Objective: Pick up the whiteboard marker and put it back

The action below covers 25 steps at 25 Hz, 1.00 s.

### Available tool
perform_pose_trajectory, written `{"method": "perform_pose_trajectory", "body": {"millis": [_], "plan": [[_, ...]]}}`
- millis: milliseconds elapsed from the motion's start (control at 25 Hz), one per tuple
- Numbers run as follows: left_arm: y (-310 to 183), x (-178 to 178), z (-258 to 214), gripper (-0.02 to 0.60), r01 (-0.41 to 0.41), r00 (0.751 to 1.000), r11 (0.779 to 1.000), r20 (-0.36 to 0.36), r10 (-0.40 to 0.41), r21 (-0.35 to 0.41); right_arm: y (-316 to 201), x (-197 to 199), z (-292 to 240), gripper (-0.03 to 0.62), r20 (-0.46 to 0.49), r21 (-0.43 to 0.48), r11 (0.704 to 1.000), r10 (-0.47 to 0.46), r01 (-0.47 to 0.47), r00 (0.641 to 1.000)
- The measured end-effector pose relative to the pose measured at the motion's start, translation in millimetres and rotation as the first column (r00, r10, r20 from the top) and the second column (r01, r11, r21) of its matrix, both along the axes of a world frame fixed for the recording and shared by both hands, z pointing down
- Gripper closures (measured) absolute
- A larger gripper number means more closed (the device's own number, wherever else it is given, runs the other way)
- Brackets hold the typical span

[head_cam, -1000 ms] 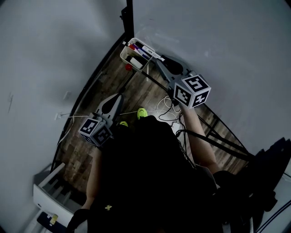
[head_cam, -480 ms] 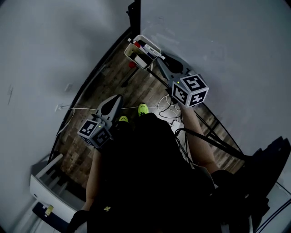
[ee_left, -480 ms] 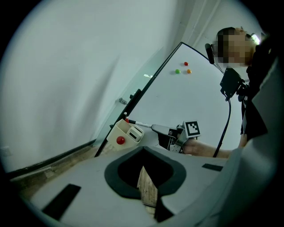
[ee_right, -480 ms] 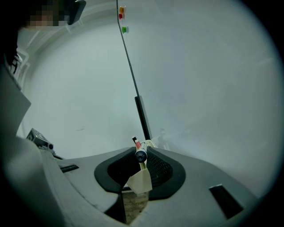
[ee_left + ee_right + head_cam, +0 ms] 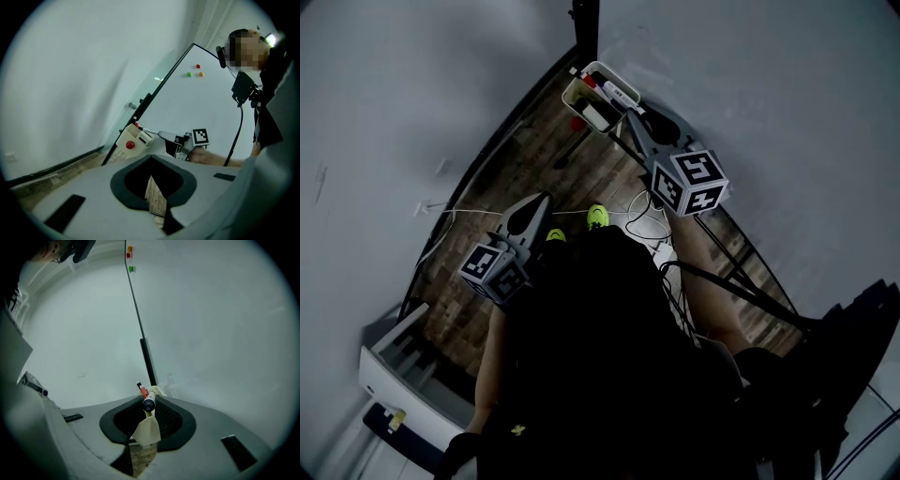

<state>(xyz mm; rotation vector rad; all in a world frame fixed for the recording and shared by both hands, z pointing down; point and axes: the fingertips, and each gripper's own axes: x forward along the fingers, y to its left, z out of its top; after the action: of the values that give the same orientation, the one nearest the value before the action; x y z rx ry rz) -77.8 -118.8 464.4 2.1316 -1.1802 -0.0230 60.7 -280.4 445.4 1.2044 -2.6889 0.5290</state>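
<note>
Crowding the holder [image 5: 573, 97] beneath the gripped whiteboard marker [image 5: 148, 404]: other markers [image 5: 589, 82].

The head view is dim and underexposed, the person's torso [image 5: 600, 375] nearly black. Both gripper views are brighter (soft, even light off the pale wall [image 5: 70, 70]), fisheye-bent with black corners. The right one is hazy, yet the whiteboard marker [image 5: 148, 403] shows sharp.

Wood floor [image 5: 525, 159] runs between the wall [image 5: 384, 112] and the whiteboard [image 5: 769, 103]. White cables [image 5: 639, 217] lie looped on the floor. A white drawer unit [image 5: 389, 370] stands against the wall. The red magnet [image 5: 198, 66], green magnet [image 5: 189, 74] and orange magnet [image 5: 200, 73] sit high on the whiteboard.
</note>
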Motion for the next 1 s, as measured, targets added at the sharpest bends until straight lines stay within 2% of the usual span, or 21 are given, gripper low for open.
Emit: {"method": "perform_pose_trajectory", "body": {"millis": [1000], "plan": [[-1,6,-6,0.549,-0.022,1.000,0.999,0.018,0.022,-0.023,-4,-2,17,0.514,-0.006,-0.028,0.999,0.046,-0.046,0.999]]}}
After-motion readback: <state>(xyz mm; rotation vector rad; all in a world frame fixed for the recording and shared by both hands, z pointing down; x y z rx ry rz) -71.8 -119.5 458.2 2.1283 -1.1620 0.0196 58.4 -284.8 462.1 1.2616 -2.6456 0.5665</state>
